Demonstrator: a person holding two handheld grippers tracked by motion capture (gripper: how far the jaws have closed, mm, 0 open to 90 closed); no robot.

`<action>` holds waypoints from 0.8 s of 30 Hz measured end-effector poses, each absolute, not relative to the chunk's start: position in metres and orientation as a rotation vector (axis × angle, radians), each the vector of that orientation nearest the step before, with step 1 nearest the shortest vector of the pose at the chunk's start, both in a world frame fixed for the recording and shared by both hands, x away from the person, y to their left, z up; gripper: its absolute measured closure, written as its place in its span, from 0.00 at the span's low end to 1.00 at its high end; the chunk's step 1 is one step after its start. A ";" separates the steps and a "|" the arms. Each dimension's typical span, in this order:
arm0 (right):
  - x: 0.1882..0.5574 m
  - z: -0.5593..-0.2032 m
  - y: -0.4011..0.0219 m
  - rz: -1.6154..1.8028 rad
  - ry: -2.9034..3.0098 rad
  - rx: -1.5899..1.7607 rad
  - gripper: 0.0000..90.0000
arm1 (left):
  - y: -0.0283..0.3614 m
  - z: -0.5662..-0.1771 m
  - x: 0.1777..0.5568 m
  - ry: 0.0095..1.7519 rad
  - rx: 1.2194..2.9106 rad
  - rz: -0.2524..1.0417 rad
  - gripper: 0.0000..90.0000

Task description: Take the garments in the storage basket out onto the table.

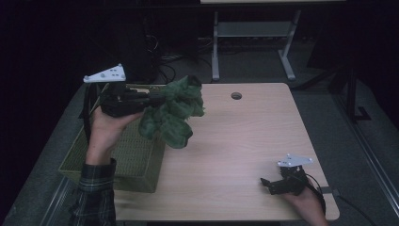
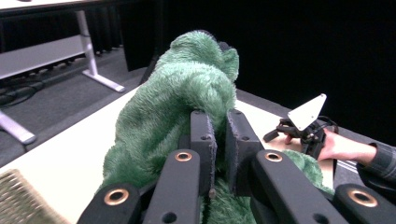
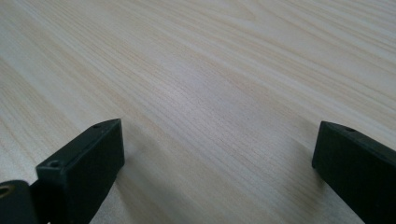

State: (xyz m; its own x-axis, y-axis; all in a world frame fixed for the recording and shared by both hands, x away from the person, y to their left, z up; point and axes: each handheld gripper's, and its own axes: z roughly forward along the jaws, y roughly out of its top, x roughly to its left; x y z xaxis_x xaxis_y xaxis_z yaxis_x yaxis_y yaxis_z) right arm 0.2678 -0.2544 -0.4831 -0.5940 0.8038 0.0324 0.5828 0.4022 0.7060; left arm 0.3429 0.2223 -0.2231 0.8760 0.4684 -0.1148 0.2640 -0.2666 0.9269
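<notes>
1. Resting low on the near right corner of the pale wood-grain table (image 1: 244, 141), my right gripper (image 1: 269, 184) sits with its jaws wide apart and nothing between them; in the right gripper view they frame bare tabletop, so I judge this hand is parked out of the way until it is needed

2. Farther in and to the left, my left gripper (image 2: 220, 140) is clamped on a fold of the fluffy green plush toy (image 1: 171, 113); the jaws stand nearly together because the soft pile squashes down to a thin pinch

3. I hold that gripper roughly level and raised, so the toy hangs off its front, clear of the table surface, over the left part of the table by the basket's edge; a grip near one end lets the rest of the body droop freely instead of dragging

4. Below my left hand (image 1: 106, 129) stands the olive woven rectangular basket (image 1: 136, 162), at the table's left edge; being so close, it looks like where the toy belongs, though I cannot tell which way

5. Beyond the table the floor and a grey desk frame (image 1: 254, 33) sit in the dark
</notes>
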 end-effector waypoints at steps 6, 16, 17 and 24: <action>0.268 -0.483 -0.254 0.996 2.352 1.210 0.02 | 0.200 -0.228 0.345 0.514 1.874 0.191 0.92; 0.268 -0.483 -0.254 0.996 2.351 1.207 0.02 | 0.166 -0.243 0.349 0.488 1.884 0.157 0.92; 0.268 -0.483 -0.254 0.995 2.351 1.207 0.02 | 0.162 -0.245 0.350 0.484 1.887 0.154 0.92; 0.268 -0.483 -0.254 0.996 2.352 1.207 0.02 | 0.136 -0.261 0.353 0.471 1.919 0.133 0.92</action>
